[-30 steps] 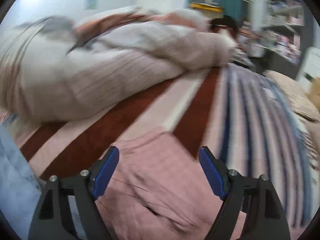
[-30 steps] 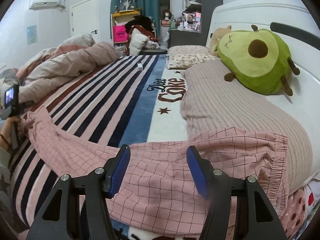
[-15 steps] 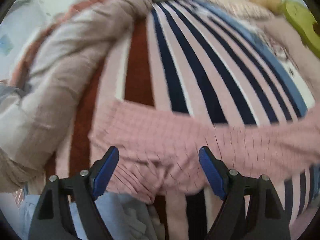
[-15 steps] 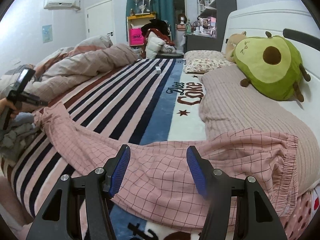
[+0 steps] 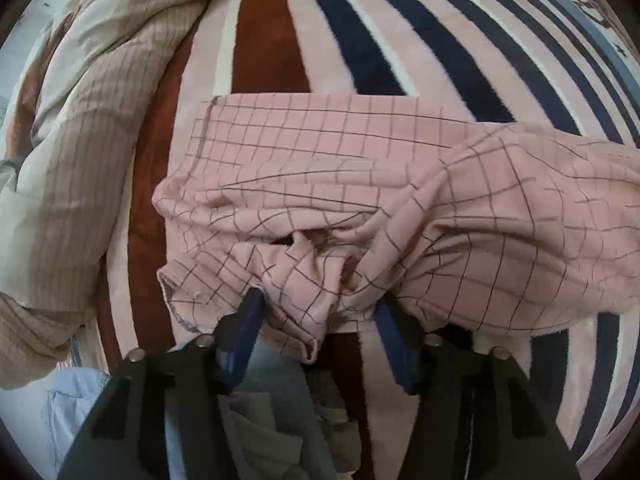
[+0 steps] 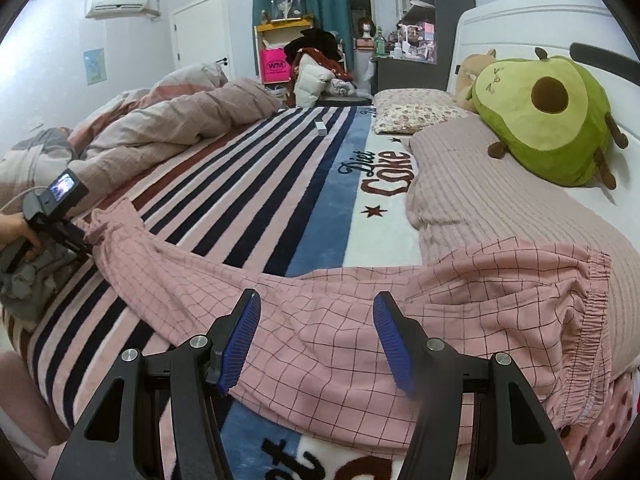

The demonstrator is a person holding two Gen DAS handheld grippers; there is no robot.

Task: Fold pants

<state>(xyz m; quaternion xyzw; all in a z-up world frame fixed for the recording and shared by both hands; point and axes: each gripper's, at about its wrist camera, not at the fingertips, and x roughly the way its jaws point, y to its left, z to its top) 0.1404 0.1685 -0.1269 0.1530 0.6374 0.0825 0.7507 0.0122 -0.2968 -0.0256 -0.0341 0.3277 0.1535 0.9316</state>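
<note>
Half a second back the left gripper [image 5: 320, 320] was hanging above the leg ends of the pink grid-checked cotton pants [image 5: 360, 200]; now it has dropped right into them, and the cloth bunches up between its blue-padded fingers [image 5: 248, 320]. Its jaws are still set apart, with a rumpled fold of hem lying between the pads, so the cloth is not pinched. From this wrist view the leg ends lie across the plush blanket with rust, pink and navy stripes [image 5: 360, 40]. Beside it on the left is the heaped beige ribbed duvet [image 5: 80, 120]. Some grey and pale blue garments [image 5: 272, 408] sit under the gripper body.

Over on the right wrist view, the right gripper [image 6: 316, 332] hovers over the hip part of the pants [image 6: 340, 320], its jaws spread wide and holding nothing. The pants stretch across the near side of the bed, their gathered elastic waistband [image 6: 592, 320] lying on the mauve ribbed cover [image 6: 500, 200] to the right and the legs running off left to where the left gripper [image 6: 76, 246] meets them. A green avocado plush cushion [image 6: 548, 116] leans against the white headboard [image 6: 520, 24], with a floral pillow [image 6: 412, 110] just beside it. The blanket's "Diet Coke" lettering [image 6: 380, 172] shows in the middle of the bed.
</note>
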